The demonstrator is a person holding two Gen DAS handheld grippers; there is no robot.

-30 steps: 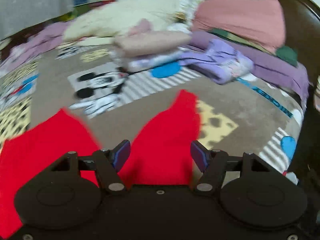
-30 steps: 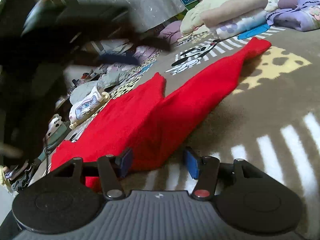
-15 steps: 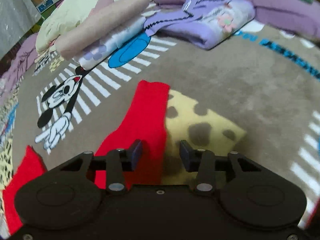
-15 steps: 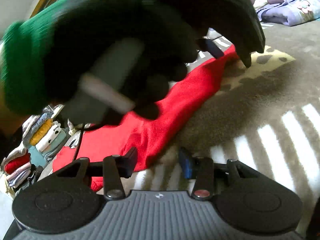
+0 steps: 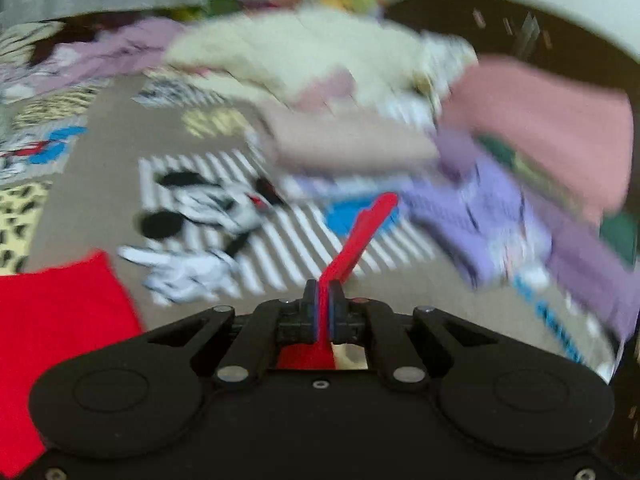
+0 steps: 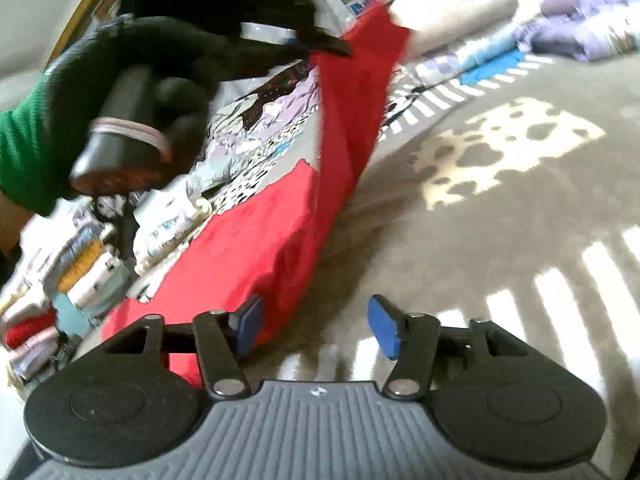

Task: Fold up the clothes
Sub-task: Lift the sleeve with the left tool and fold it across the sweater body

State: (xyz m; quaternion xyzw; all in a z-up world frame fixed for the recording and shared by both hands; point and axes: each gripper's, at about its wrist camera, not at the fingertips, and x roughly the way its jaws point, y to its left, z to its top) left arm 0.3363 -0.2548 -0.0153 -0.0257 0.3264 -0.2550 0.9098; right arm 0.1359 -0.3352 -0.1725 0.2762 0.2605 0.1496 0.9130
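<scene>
Pinching a strip of the red garment (image 5: 362,236) between pressed-together fingers, the left gripper (image 5: 325,304) lifts one leg off the cartoon-print blanket (image 5: 100,184); only the right wrist view shows the gloved hand (image 6: 132,80) holding that gripper and the soft red cloth draped from it. Right gripper (image 6: 316,326) fingers stand spread beside the garment's lower edge. Folded clothes (image 5: 348,144), blurred, lie beyond.

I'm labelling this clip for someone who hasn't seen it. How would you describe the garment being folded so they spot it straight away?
Start from the grey cartoon-print blanket that covers the bed. On it lies the red garment, one end lifted off the blanket by the left gripper. It is the only plain bright-red piece there; the folded clothes at the far edge are pastel lilac, pink and cream.
</scene>
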